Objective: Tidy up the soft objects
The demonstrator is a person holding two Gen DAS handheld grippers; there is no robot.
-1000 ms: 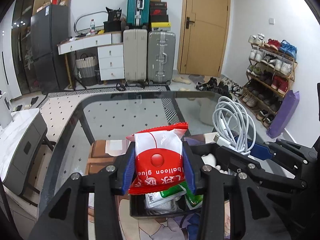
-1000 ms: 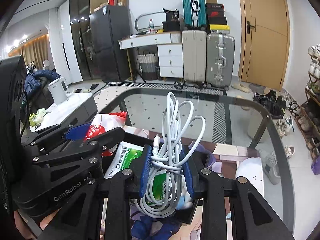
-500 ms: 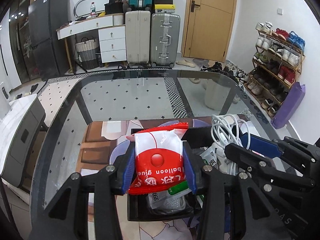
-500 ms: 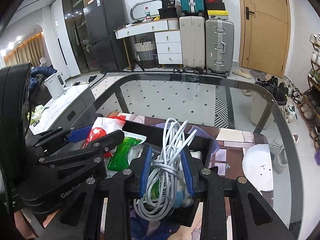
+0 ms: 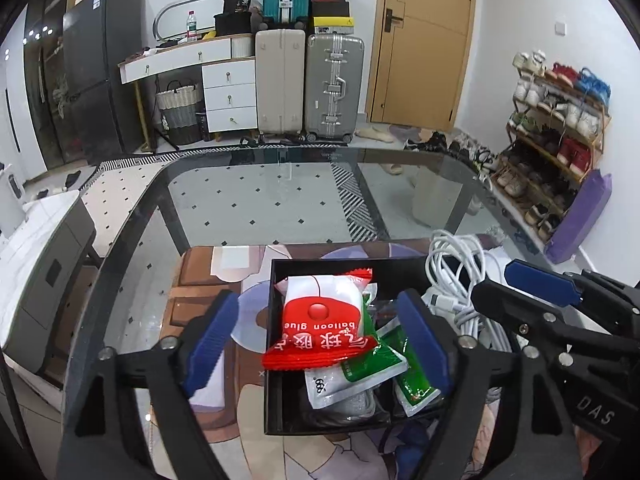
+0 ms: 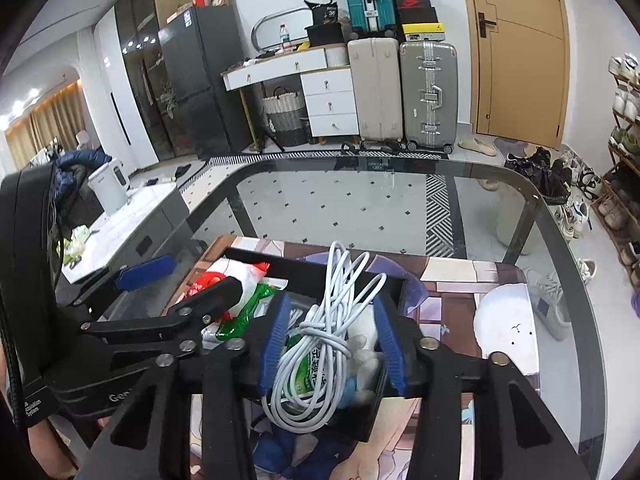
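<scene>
Jaws parted, red packet (image 5: 324,320) lies loose between.

Red packet (image 5: 324,320) between parted tongs (image 5: 318,336)

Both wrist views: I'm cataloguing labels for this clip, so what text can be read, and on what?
"balloon glue", upside down: red and white packet in the black box.
"666", inverted: white sachet under it.
"DAS": right gripper body, in the left wrist view.
"Gen...", cut off: left gripper body, in the right wrist view.
Chinese characters on the packet and the green sachet, and shoebox logos: too small or blurred.
</scene>
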